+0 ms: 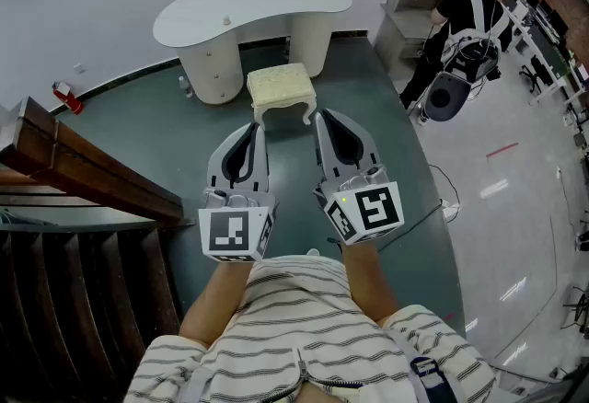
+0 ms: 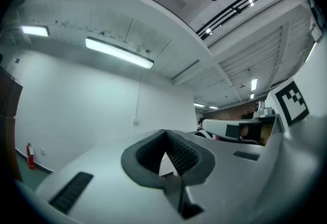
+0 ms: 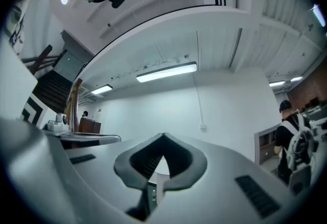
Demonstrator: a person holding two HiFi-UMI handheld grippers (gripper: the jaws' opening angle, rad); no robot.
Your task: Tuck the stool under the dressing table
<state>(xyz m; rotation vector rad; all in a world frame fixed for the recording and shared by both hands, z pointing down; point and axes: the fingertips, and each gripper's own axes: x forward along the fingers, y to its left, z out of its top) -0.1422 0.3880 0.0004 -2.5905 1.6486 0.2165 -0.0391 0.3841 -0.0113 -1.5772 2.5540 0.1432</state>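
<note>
Open-plan lab: workstation desks (image 1: 550, 33), strip lights (image 2: 120, 53)

Worn: white short-sleeved shirt (image 1: 294, 318) with thin dark stripes; left tongs (image 1: 249, 129) and right tongs (image 1: 322, 118) show pale grey shells, black ribbed pads (image 1: 244, 155) and black-and-white marker cubes (image 1: 236, 234).

A dark green floor (image 1: 368, 107) carries a white kidney-shaped dressing table (image 1: 248, 10) at twelve o'clock. A cream stool (image 1: 281, 88) stands just before it, toward six. A red fire extinguisher (image 1: 64, 97) lies at ten o'clock, against the wall.
</note>
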